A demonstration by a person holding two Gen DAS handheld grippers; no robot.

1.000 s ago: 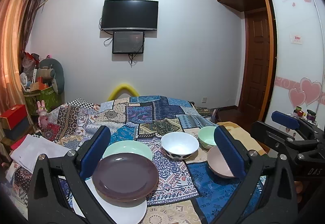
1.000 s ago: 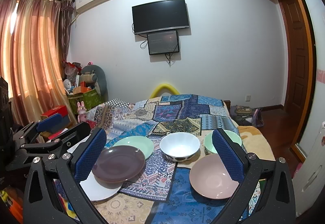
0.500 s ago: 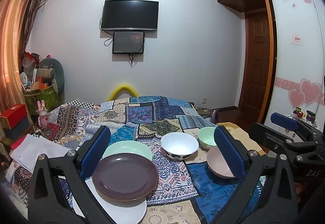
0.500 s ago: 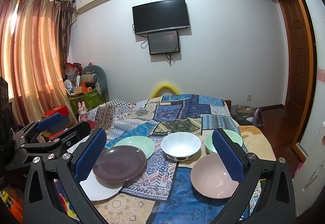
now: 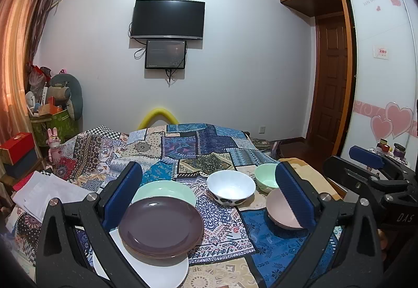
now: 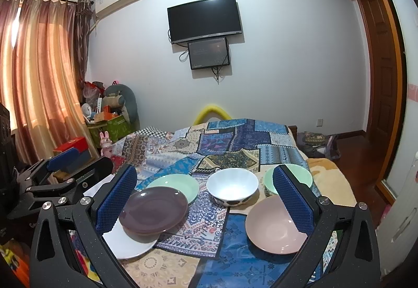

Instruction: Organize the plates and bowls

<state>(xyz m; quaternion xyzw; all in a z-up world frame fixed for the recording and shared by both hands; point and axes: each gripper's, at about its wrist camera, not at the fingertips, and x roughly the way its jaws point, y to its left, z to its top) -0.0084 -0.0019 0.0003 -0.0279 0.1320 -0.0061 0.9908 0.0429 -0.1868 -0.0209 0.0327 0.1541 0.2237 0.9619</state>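
Observation:
On the patchwork cloth, a dark purple plate (image 5: 160,226) (image 6: 154,211) rests on a white plate (image 5: 156,272) (image 6: 130,242). Behind it lies a mint green plate (image 5: 164,190) (image 6: 173,184). A white bowl (image 5: 231,187) (image 6: 232,187) stands in the middle, a mint green bowl (image 5: 266,178) (image 6: 297,177) to its right, a pink bowl (image 5: 280,212) (image 6: 275,226) nearer. My left gripper (image 5: 209,199) is open above the plates, holding nothing. My right gripper (image 6: 206,199) is open too, empty. Each gripper appears at the edge of the other's view.
The cloth (image 5: 183,147) covers a bed or table that ends at the right toward a wooden floor (image 6: 360,157). A green box of clutter (image 6: 109,123) and red boxes (image 5: 15,147) stand at the left. White papers (image 5: 44,191) lie at the left edge.
Both grippers have barely shifted; the dishes stay where they were.

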